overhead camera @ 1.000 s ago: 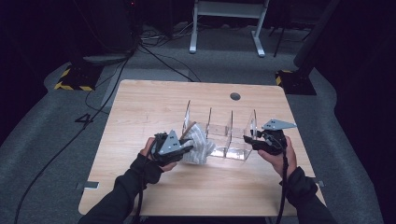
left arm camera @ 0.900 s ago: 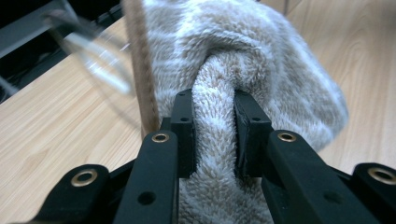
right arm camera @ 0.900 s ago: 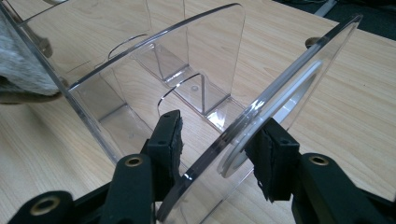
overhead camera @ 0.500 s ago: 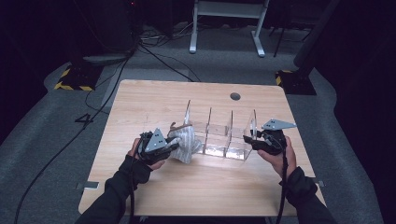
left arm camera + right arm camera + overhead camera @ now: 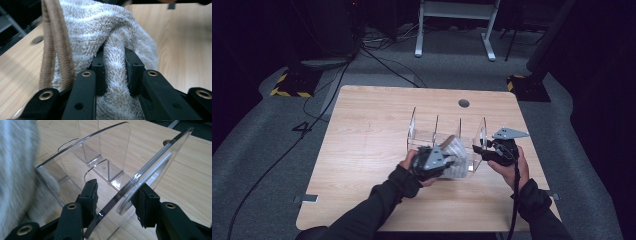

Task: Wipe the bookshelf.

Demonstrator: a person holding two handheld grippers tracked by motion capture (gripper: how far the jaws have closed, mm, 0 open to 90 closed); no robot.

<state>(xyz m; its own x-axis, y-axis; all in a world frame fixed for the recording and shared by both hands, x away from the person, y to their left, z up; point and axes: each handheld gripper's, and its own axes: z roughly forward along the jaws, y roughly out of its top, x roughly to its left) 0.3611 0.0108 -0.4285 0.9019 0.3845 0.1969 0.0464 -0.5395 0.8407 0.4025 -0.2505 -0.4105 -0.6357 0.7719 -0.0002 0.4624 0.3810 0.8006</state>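
Note:
A clear acrylic rack [image 5: 432, 131] with upright dividers stands on the wooden table [image 5: 367, 125]. My left gripper [image 5: 451, 161] is shut on a folded fluffy white-and-beige towel [image 5: 460, 154] with a brown edge, held just in front of the rack's middle and right slots. In the left gripper view the towel [image 5: 112, 35] bulges up between the pads of the left gripper [image 5: 113, 58]. My right gripper [image 5: 480, 149] holds the rack's right end panel [image 5: 150, 167]; in the right gripper view both pads of the right gripper [image 5: 116, 193] sit against that tilted plate.
A round cable hole [image 5: 463, 103] is in the table's far side. Beyond the table lie floor cables [image 5: 377, 60], a white stand [image 5: 454, 25] and yellow-black marked bases [image 5: 292, 85]. Bare wood lies left of the rack.
My left gripper, with the towel in it, first drew left away from the rack, then swung right across its front. The right gripper has kept still on the end panel.

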